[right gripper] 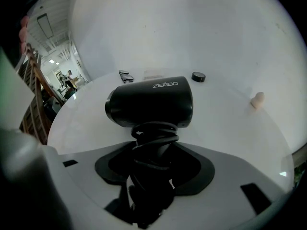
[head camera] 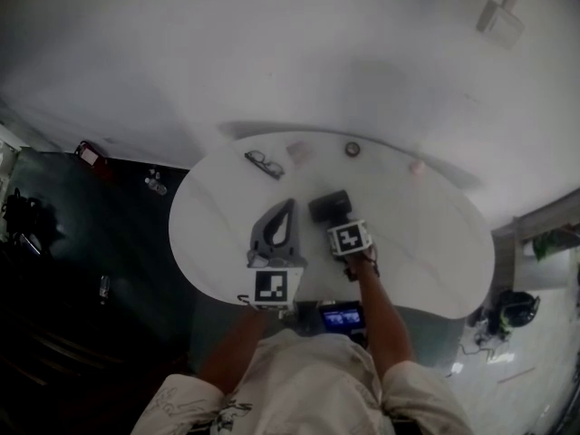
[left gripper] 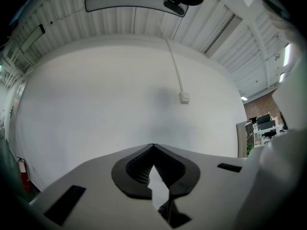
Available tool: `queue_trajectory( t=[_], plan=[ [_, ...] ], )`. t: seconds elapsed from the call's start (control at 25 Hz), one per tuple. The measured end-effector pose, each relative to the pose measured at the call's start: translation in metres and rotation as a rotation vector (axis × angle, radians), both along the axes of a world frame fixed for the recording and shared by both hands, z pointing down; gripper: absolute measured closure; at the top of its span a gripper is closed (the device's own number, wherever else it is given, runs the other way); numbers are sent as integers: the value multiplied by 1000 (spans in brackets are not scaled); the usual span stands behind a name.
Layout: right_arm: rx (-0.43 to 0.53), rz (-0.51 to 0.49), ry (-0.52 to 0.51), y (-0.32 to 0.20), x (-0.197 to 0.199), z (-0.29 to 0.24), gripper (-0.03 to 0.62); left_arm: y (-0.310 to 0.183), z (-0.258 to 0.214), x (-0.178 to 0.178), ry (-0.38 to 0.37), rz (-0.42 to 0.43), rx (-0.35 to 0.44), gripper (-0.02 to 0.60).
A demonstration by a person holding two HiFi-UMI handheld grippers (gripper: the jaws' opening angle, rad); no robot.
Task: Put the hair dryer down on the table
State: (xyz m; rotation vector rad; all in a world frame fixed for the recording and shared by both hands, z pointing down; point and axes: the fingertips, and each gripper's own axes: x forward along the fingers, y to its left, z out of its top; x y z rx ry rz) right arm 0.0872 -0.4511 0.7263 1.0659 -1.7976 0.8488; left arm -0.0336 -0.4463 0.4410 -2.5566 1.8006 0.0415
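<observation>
Below you lies the white oval tabletop (head camera: pixel 435 243). Over its middle, your right gripper (right gripper: pixel 151 152) has its jaws clamped on the cord-wrapped handle of the black hair dryer (right gripper: pixel 151 102), and no view shows whether the dryer touches the surface. Your left gripper (left gripper: pixel 153 147) is just beside it, jaws closed tip to tip on nothing, while glasses (head camera: pixel 264 163) and a small dark disc (right gripper: pixel 198 76) lie near the far edge.

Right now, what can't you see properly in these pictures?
- Hair dryer handle: right gripper view, hidden by its coiled cord and the jaws.
- Whether it touches the table: its own body hides the underside, head and right gripper views.
- Pale lump and round dark thing on the table: too small to name, head and right gripper views.
</observation>
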Motion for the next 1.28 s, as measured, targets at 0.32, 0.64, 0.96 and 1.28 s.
queue_trajectory(
  t=[0.32,0.64,0.96,1.28],
  plan=[
    [51,13,-25,-11,-2,-6,339,3,-1,-1,5,0,15,586],
    [133,23,55,-20,5,-20,233,6,-4,-4,6,-2,10,586],
    [306,79,14,-30,13,-79,233,2,-7,-3,13,3,10,586],
    [801,178,-180,-32,10,-216,235,-3,-17,1,31,13,28,586]
  ],
)
